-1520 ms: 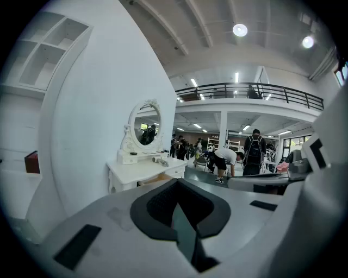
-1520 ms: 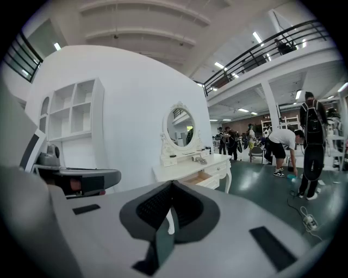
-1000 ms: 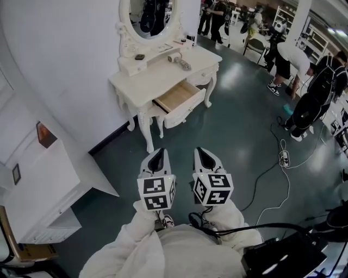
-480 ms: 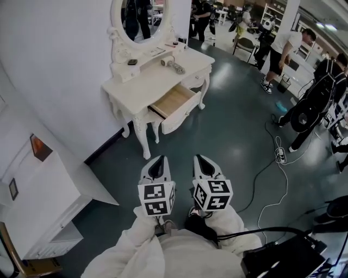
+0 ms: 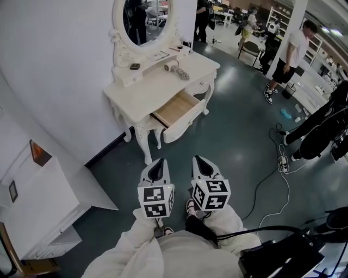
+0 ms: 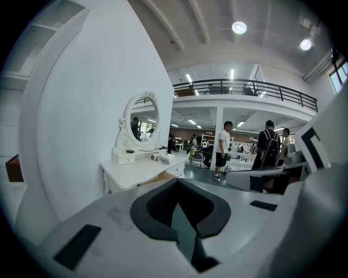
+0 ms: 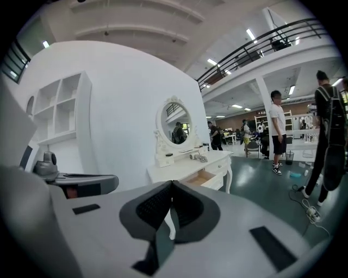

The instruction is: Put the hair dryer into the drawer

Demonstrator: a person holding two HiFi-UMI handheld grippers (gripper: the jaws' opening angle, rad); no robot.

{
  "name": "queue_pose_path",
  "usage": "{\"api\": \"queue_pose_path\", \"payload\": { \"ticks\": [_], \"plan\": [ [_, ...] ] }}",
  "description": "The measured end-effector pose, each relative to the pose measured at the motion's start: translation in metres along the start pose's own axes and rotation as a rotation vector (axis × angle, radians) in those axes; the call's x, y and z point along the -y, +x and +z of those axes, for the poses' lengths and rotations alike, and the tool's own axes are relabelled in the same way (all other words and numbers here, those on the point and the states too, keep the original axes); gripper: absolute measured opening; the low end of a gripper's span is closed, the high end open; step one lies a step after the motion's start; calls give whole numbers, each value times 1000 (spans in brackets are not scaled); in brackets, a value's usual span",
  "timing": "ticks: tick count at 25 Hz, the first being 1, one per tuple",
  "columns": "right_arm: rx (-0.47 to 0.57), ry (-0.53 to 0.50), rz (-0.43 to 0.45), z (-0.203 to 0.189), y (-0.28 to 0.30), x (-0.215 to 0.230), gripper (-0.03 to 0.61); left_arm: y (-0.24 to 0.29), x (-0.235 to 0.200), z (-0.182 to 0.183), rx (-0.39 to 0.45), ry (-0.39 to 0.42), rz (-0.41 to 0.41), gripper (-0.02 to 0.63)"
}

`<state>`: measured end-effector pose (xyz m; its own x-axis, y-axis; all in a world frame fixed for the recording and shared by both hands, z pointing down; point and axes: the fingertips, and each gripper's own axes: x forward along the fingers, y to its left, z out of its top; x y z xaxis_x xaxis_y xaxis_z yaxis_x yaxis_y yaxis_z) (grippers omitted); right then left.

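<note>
The hair dryer [image 5: 177, 69] lies on top of the white dressing table [image 5: 142, 95] against the wall, far ahead of me. Below it the table's wooden drawer [image 5: 175, 110] stands pulled open, and I see nothing in it. My left gripper [image 5: 157, 165] and right gripper [image 5: 202, 163] hang side by side over the dark floor, well short of the table, both shut and holding nothing. In the left gripper view the left gripper [image 6: 177, 183] points at the table with the hair dryer [image 6: 159, 158] small in the distance. In the right gripper view the right gripper [image 7: 172, 183] faces the hair dryer [image 7: 197, 157] and the drawer [image 7: 204, 177].
An oval mirror [image 5: 144, 15] and a small box [image 5: 134, 67] stand on the table. A white cabinet [image 5: 46, 198] is at my left. Cables [image 5: 283, 160] trail over the floor at right. People [image 5: 291, 51] stand beyond. A black case [image 5: 285, 258] sits near my right side.
Both grippers have moved together a little toward the dressing table, still shut. The people at the right have shifted position.
</note>
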<state>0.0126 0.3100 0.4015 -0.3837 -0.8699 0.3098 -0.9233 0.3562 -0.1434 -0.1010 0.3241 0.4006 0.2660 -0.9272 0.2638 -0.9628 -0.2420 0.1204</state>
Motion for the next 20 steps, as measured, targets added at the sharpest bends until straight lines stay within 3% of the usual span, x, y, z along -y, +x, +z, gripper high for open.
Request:
{"api": "queue_pose_path", "payload": {
  "ticks": [12, 20],
  "plan": [
    [-26, -31, 85, 42, 75, 53, 61, 89, 6, 32, -4, -13, 70, 0],
    [-49, 22, 121, 56, 111, 102, 61, 143, 30, 41, -26, 14, 75, 0]
  ]
}}
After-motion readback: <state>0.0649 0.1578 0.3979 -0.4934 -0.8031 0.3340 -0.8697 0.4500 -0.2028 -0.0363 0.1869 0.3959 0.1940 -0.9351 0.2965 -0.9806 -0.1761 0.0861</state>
